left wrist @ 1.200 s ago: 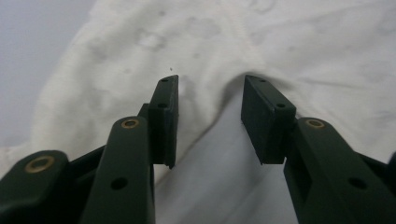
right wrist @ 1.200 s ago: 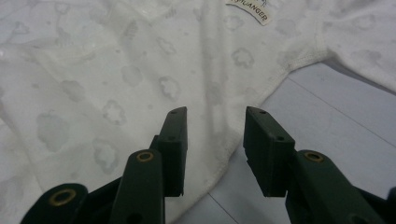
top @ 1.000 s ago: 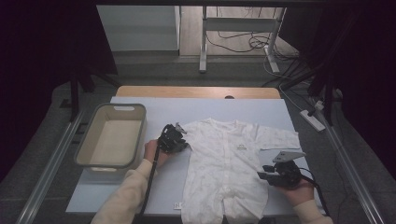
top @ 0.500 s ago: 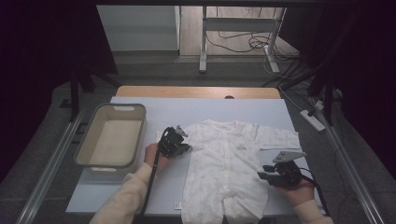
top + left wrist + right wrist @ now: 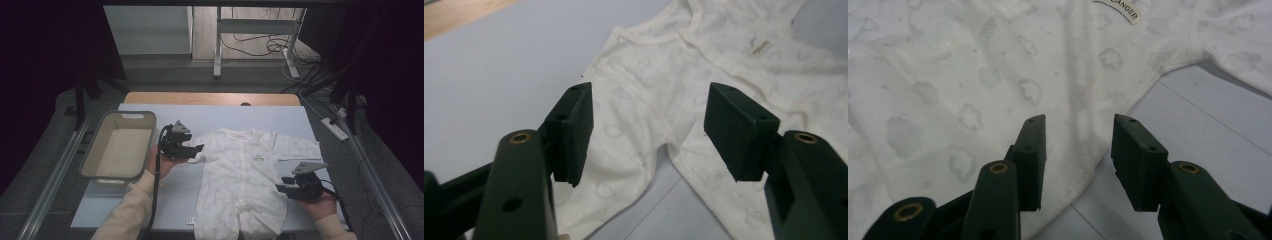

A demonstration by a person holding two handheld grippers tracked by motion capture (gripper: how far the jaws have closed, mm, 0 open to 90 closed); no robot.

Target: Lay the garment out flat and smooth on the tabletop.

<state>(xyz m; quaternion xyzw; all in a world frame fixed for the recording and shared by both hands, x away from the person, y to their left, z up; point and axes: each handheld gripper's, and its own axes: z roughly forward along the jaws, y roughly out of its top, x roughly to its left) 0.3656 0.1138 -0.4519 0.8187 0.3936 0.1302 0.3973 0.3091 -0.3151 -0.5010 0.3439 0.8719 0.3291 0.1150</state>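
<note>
Cream cloud-print baby romper (image 5: 247, 180), soft knit, flat on table (image 5: 220, 117); left gripper (image 5: 192, 148) at nine o'clock, jaws just opened, empty; right gripper (image 5: 281, 188) at four o'clock, jaws apart, unladen

A beige plastic basket (image 5: 119, 149) (empty inside) sits at the light table's (image 5: 225, 117) left edge.

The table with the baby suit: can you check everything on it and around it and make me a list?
Surface: pale blue table top, wooden strip at the far edge.
Job's things: white baby suit lying flat, front up, sleeves spread.
Clutter: empty grey basket at the left.
Grippers: left gripper above the suit's sleeve, jaws just opened, nothing between them; right gripper open at the suit's side edge.
Cables: one trails from each gripper; more on the floor beyond the table.
Surroundings: dark curtains, metal frame legs, power strip on the floor.
</note>
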